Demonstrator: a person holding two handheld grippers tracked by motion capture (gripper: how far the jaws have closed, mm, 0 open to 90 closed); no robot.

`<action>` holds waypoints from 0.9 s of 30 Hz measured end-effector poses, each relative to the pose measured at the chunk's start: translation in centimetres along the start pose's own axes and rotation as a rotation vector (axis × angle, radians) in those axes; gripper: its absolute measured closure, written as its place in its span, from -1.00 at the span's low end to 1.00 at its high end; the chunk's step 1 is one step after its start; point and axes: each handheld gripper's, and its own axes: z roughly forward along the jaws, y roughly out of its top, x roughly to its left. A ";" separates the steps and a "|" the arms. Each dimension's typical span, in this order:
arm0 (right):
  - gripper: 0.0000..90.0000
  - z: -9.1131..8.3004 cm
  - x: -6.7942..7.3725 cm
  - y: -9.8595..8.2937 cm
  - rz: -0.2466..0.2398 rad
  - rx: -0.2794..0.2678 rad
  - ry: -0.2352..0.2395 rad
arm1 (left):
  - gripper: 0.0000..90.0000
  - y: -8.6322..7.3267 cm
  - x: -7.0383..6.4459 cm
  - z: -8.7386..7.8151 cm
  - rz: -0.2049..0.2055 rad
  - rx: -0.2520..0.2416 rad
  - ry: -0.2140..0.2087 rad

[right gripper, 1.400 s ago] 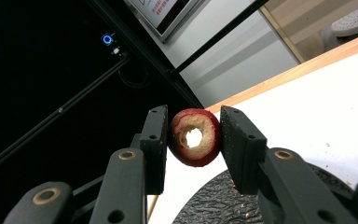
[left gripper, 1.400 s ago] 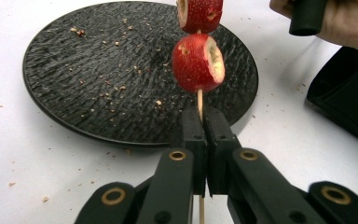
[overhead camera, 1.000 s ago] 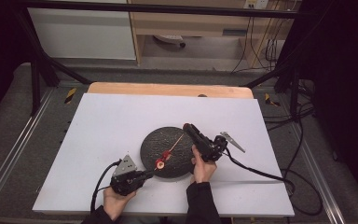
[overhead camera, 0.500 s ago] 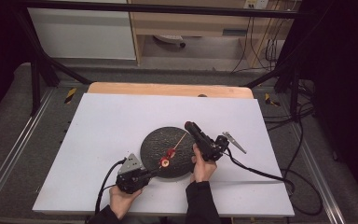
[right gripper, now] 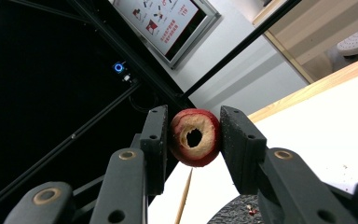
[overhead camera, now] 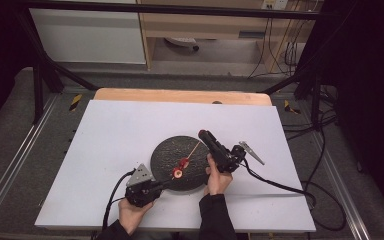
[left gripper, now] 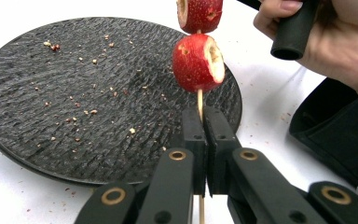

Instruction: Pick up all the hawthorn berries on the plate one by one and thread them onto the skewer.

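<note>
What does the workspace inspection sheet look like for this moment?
Surface: white table top, crumbs near the plate.
Job's things: thin wooden skewer with two cored red fruits threaded on it, above a dark round plate; a third cored fruit poised near the skewer tip.
Clutter: fruit crumbs scattered on the plate.
Grippers: left tongs shut on the skewer; right tongs shut on the third fruit.
Cables: one trails from each gripper; the right cable runs off the table's right edge.
Surroundings: black frame bars, wooden shelving, floor cables.

A poster [right gripper: 167,22] (framed) hangs beyond the wooden shelf [overhead camera: 215,25].
</note>
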 end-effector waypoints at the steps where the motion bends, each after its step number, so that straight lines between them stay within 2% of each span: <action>1: 0.42 0.0 0.0 0.0 0.002 0.001 -0.001 | 0.95 0.0 0.0 0.0 -0.001 -0.002 -0.001; 9: 0.42 0.0 0.0 -0.2 0.001 -0.002 0.002 | 0.95 0.2 -0.4 0.6 -0.030 -0.014 0.005; 18: 0.42 -0.1 0.0 -0.4 -0.002 -0.020 0.005 | 0.95 0.9 -1.2 1.5 -0.092 -0.041 0.010; 22: 0.42 -0.3 0.2 -0.3 -0.008 -0.038 0.010 | 0.95 1.0 -1.5 1.8 -0.106 -0.052 0.011; 27: 0.43 -0.3 0.2 0.0 -0.018 -0.039 0.016 | 0.96 1.0 -1.9 1.7 -0.103 -0.074 0.018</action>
